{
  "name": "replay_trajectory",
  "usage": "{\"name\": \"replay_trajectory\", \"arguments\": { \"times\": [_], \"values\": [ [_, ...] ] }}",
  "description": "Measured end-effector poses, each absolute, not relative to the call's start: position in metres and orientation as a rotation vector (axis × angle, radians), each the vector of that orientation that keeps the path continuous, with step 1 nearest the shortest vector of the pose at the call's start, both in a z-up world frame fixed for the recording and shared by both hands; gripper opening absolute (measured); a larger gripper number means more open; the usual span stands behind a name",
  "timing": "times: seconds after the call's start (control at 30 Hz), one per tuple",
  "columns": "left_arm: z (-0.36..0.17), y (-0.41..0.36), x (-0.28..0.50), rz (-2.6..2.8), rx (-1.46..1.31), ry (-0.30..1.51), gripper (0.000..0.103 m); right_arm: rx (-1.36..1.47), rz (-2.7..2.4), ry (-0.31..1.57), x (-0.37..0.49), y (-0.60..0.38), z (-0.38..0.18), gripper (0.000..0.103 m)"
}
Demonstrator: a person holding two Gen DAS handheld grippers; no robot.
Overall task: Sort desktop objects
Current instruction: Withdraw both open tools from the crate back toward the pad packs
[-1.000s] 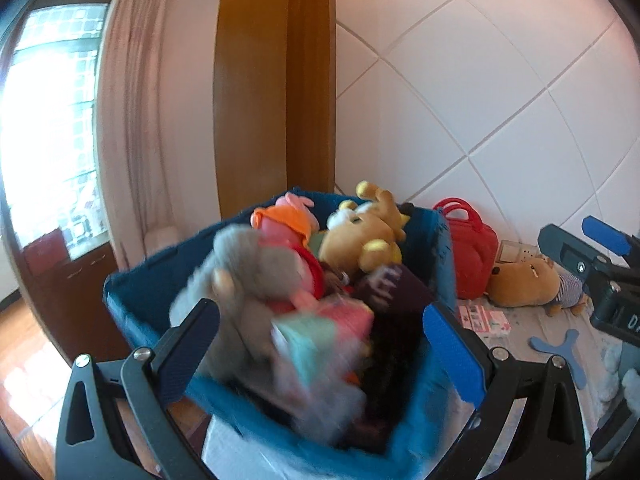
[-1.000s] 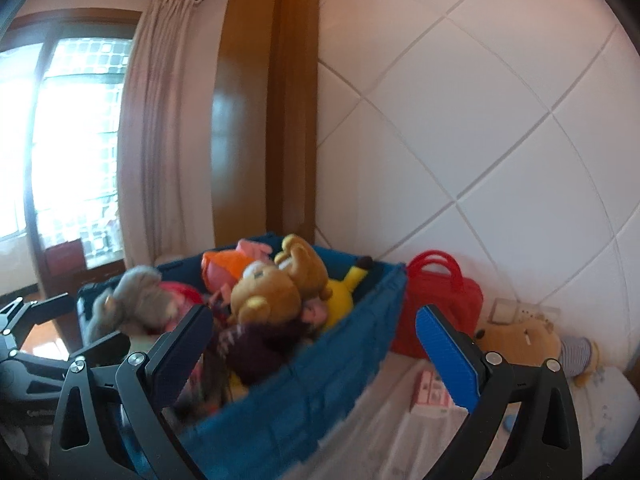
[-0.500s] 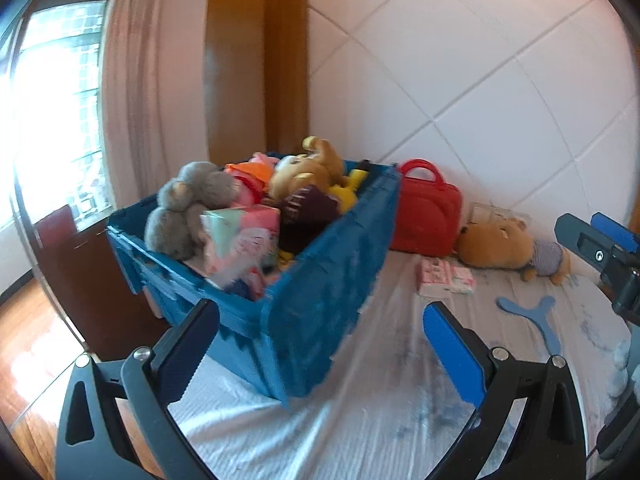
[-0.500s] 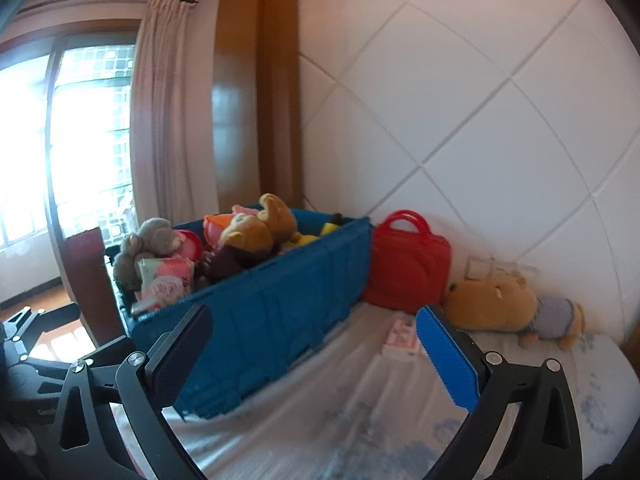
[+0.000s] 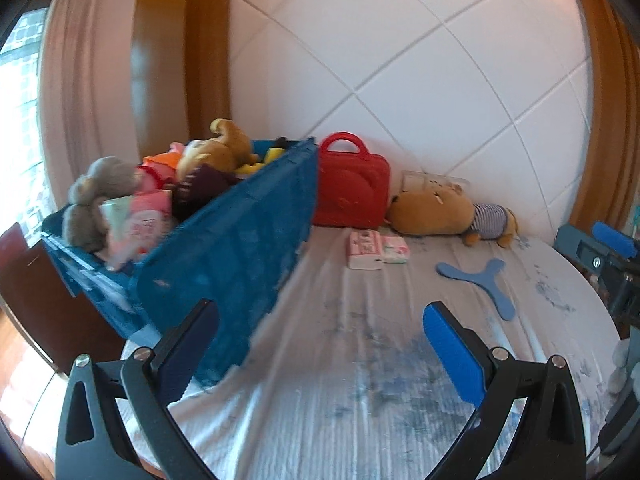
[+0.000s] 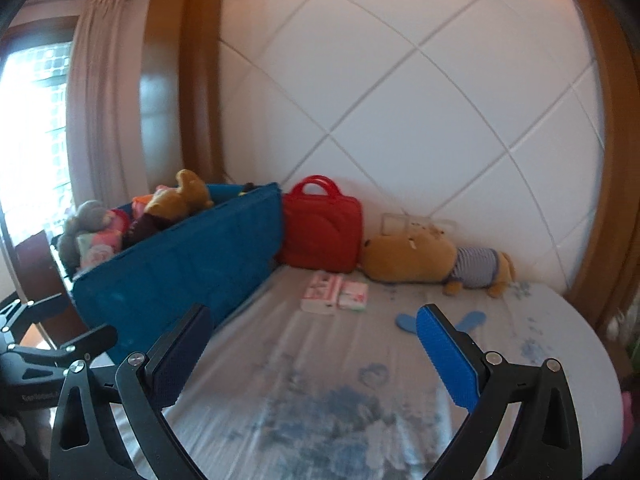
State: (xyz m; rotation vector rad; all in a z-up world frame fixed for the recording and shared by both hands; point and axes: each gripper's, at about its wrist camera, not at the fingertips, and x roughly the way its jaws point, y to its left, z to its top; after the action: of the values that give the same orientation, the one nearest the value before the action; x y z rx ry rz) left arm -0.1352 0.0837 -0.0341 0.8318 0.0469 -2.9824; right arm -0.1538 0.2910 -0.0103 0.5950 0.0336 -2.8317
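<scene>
A blue bin (image 5: 240, 232) (image 6: 192, 264) full of plush toys stands at the table's left. A red bag (image 5: 352, 184) (image 6: 320, 236) leans on the wall beside it. A brown plush bear in a striped shirt (image 5: 436, 210) (image 6: 420, 258) lies to its right. Two small pink packs (image 5: 374, 248) (image 6: 334, 292) and a blue three-armed boomerang (image 5: 480, 278) (image 6: 472, 318) lie on the cloth. My left gripper (image 5: 320, 348) is open and empty over the table's front. My right gripper (image 6: 312, 352) is open and empty; it shows at the left wrist view's right edge (image 5: 604, 256).
The round table has a white cloth with blue print (image 5: 360, 380) (image 6: 320, 400). A white tiled wall stands behind. A curtain and window (image 6: 40, 120) are at the left, with a dark wooden cabinet (image 5: 24, 280) beside the bin.
Both grippers have pulled back and swung right from above the bin. The bin now sits at the left, and the bear, packs and boomerang have come into view.
</scene>
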Motion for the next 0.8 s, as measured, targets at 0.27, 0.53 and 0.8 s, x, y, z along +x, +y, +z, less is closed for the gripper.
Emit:
{"name": "replay_trajectory", "arguments": {
  "times": [0.27,0.53,0.8],
  "values": [
    [-0.049,0.158,-0.196,-2.946,0.855,0.093,0.103,0.539,-2.863,0.095,-0.203,0.377,-0.020,0.103],
    [-0.084,0.191,-0.260,-2.829,1.038,0.094,0.103,0.611,-2.828,-0.086,-0.284,0.447,-0.048,0.103],
    [-0.111,0.176,-0.329,-2.838,1.121,0.065,0.103,0.775,-2.792,-0.106,-0.345,0.431,-0.086,0.103]
  ]
}}
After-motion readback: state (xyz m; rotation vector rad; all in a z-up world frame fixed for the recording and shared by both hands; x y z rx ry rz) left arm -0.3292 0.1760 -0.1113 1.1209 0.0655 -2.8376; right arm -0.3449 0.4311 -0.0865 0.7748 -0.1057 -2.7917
